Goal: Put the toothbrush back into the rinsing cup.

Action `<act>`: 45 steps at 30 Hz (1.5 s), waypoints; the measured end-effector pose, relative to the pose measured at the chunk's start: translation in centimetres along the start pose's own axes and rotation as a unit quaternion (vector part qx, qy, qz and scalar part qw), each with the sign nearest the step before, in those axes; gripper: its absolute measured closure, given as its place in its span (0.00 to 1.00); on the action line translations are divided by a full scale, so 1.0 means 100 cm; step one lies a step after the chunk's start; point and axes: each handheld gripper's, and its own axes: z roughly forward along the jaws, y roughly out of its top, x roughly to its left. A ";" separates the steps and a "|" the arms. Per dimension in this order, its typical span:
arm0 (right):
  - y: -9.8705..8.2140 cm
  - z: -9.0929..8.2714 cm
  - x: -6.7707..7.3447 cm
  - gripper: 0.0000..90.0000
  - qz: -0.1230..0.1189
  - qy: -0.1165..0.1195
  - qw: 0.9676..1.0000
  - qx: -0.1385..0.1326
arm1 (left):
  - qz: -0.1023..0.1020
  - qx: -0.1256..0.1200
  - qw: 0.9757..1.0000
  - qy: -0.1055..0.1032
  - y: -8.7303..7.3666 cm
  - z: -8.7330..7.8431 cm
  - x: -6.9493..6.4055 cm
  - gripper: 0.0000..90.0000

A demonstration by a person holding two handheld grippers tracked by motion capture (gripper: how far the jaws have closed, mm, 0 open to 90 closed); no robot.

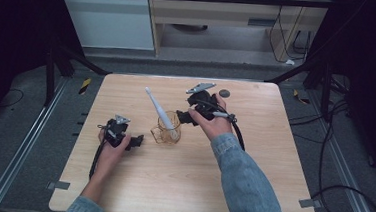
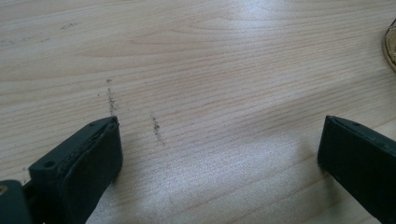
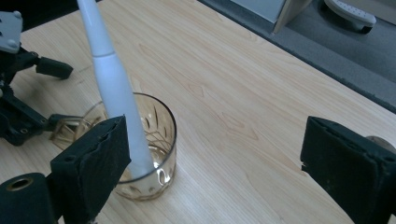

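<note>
A clear amber-tinted glass stands upright near the middle of the wooden table, and a white toothbrush stands in it, its thick end resting on the glass bottom and its thin end leaning up and away over the rim toward the far left. The right gripper sits just right of the glass, held in the person's right hand; its jaws are spread wide and grip nothing. In the right gripper view the glass lies partly behind the left jaw, with the toothbrush rising out of it at a slant. The left gripper lies left of the glass, a little apart from it, low over the table, its jaws also released and parted around bare wood. A small dark disc lies beyond the glass, near the table's far edge.
</note>
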 end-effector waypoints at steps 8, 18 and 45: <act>-0.017 -0.005 -0.014 0.09 0.012 -0.009 1.000 0.007 | 0.000 0.000 1.000 0.000 0.000 0.000 0.000 0.00; -0.036 -0.013 -0.029 0.10 0.022 -0.020 0.999 0.012 | 0.000 0.000 1.000 0.000 0.000 0.000 0.000 0.00; -0.098 -0.023 -0.062 0.12 0.065 -0.036 0.997 0.018 | 0.000 0.000 1.000 0.000 0.000 0.000 0.000 0.00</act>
